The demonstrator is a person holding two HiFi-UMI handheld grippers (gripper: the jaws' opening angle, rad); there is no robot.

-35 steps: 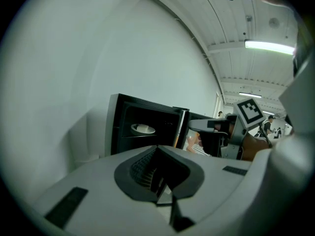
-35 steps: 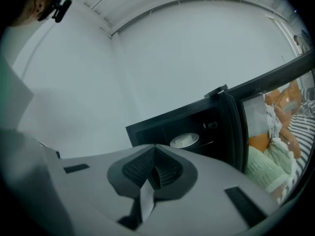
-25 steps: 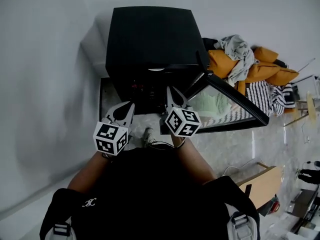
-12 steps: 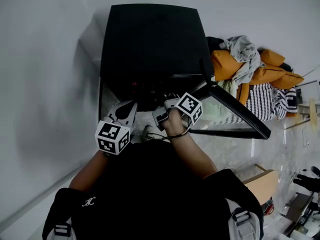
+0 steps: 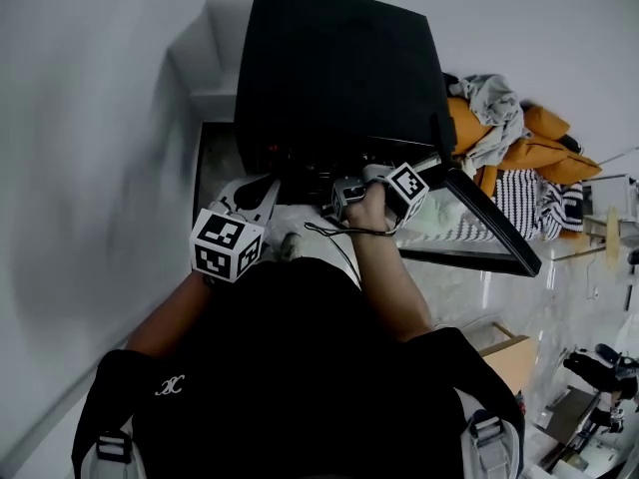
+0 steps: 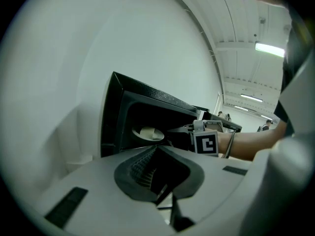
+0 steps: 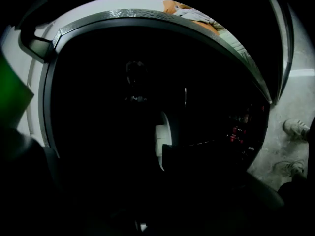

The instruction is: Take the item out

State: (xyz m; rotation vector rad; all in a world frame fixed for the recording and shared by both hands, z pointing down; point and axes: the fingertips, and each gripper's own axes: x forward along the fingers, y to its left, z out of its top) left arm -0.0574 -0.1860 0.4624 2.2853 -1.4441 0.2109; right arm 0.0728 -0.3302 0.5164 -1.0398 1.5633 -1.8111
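Reaching into the mouth of a black oven, the right claw is inside the dark cavity, and its marker cube sits just outside the opening. Its own camera shows almost nothing but blackness. The jaws are only dark shapes against dark walls, so how far open they are cannot be told, and nothing can be seen in their grip. Straight ahead of them, pale against the gloom, is a plate. One dark jaw shape overlaps the plate's edge, though whether it touches is unclear.

From the left claw's side the plate shows more plainly, with a small cream item resting on it, well inside the oven. This looks like the thing to be taken out, and it has not yet been lifted.

The left claw is held back just outside the opening, to the left. Its jaws are together and hold nothing, and it is likely parked there to leave the narrow mouth free for the right arm.

The oven door is swung wide to the right, giving the reach its room. Beyond the door lies a pile of clothes, well apart from the work.
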